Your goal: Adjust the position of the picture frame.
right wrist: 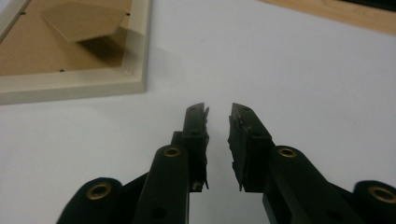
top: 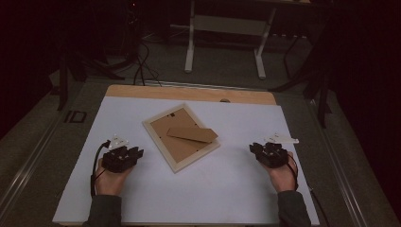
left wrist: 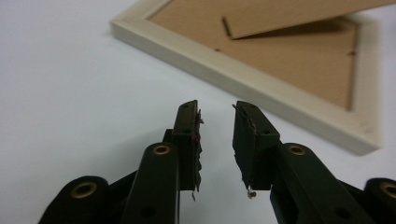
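picture frame (top: pixel 181 137): face down, middle of the white table (top: pixel 227 189), its stand flap (top: pixel 192 134) raised
left gripper (left wrist: pixel 216 116): near left edge, jaws slightly apart, holding nothing (frame just ahead)
right gripper (right wrist: pixel 218 116): near right edge, narrow gap, holding nothing

No legible text or labels anywhere.

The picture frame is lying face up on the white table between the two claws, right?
Not quite. The picture frame does lie on the white table between the left claw and the right claw, but it is face down. The high view shows its brown backing board and the stand flap on top.
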The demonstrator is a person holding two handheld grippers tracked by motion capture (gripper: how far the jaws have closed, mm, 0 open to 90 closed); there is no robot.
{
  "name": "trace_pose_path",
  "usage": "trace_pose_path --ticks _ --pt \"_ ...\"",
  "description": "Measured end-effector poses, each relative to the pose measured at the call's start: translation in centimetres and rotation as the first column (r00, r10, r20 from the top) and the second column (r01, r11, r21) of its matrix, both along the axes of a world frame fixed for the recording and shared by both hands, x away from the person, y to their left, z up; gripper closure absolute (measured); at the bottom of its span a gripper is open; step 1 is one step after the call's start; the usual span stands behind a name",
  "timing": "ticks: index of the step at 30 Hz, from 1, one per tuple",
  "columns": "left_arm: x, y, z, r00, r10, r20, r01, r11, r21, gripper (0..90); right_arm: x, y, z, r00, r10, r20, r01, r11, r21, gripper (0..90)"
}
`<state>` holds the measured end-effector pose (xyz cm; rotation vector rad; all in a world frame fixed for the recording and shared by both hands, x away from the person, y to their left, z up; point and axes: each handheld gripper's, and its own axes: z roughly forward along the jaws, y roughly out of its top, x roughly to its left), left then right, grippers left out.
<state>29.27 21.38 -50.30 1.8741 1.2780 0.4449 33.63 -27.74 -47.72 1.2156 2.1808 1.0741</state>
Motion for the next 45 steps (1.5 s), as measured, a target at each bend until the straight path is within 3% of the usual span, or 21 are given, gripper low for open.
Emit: trace_pose_path --ticks 4,10,11,18,23,33,45 --pt "0.0 -0.2 0.3 0.9998 -0.021 0.003 0.021 0.9997 -0.014 74.7 0.6 1.4 0.7 0.9991 0.028 0.031 -0.027 0.999 -0.02 79.9" --pt "0.0 -0.4 0.2 0.9993 -0.036 0.008 0.036 0.9993 -0.003 81.6 1.3 2.1 0.5 0.9986 0.047 0.023 -0.046 0.999 -0.019 83.4" --pt "-0.1 -0.5 0.2 0.9993 -0.036 0.012 0.036 0.9993 0.0 90.0 1.8 2.5 0.3 0.9984 0.052 0.021 -0.052 0.998 -0.022 87.7" --pt "0.2 -1.7 0.0 0.9985 -0.055 0.0 0.055 0.998 0.032 90.0 2.8 3.1 -0.1 0.9978 0.065 0.015 -0.065 0.998 -0.001 89.7" --pt "0.4 -2.3 -0.1 0.9982 -0.06 0.004 0.059 0.9967 0.055 90.0 3.4 4.1 -0.5 0.9965 0.083 0.006 -0.083 0.996 -0.017 89.8" --pt "0.8 -2.1 -0.3 0.9997 -0.023 0.0 0.023 0.9989 0.041 90.0 4.7 5.7 -1.1 0.9949 0.1 -0.014 -0.1 0.995 -0.012 89.8" --pt "1.0 -2.3 -0.7 0.9998 -0.019 -0.003 0.02 0.9985 0.051 88.3 6.3 7.5 -1.3 0.9932 0.113 -0.029 -0.113 0.993 -0.023 89.8"
